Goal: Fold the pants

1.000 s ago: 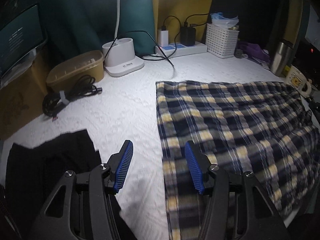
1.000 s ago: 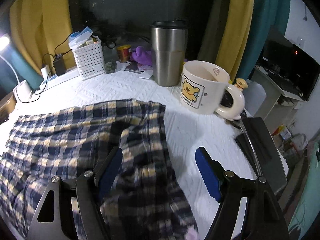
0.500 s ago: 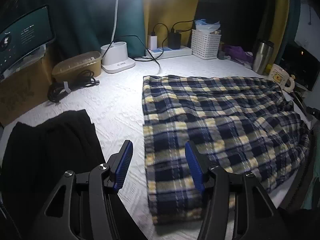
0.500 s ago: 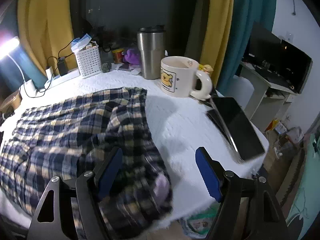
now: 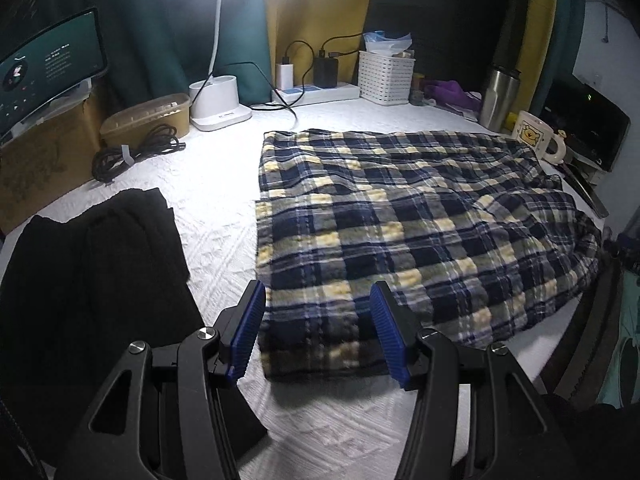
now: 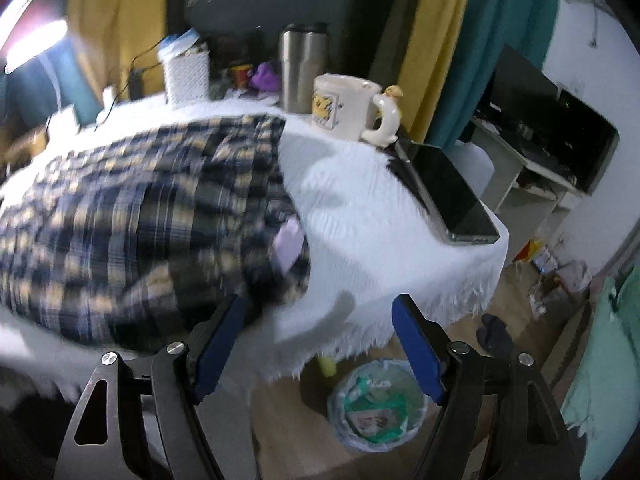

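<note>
Handling those plaid pants (image 5: pixel 420 224): soft, floppy flannel, so pinch the near folded edge; left gripper (image 5: pixel 318 330) and right gripper (image 6: pixel 318 346) both gape, holding nothing

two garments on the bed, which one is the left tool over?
The plaid pants. The left tool is open above their near folded edge. The black garment lies apart to the left, plain and unpatterned, with bare white bedcover between them.
</note>
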